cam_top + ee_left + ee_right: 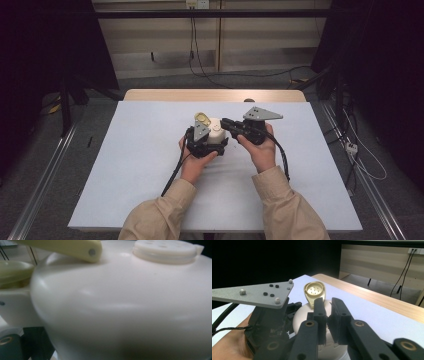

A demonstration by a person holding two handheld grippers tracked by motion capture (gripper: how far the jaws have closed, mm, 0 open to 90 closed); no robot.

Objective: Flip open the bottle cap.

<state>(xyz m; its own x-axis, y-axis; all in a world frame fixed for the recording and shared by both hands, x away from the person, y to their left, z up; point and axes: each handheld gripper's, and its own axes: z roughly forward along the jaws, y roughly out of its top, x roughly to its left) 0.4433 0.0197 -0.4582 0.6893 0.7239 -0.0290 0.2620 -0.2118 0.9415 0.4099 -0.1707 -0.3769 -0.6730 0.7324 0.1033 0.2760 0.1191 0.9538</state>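
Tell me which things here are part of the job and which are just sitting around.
In the job:
white container, held in the left gripper
its yellowish flip lid, swung open
right gripper, jaws slightly apart at the container's top

Just around:
white table cover
wooden table edge
wall cables

My surface (150,165) is a wooden top under a pale sheet (310,170) that covers nearly all of it, with a bare wood strip (215,95) along the far edge. Around mid-surface, a little toward the far side, is a white pot (216,134); whether its base rests on the sheet I can't tell. Its yellowish flip lid (202,118) stands open on the far side.
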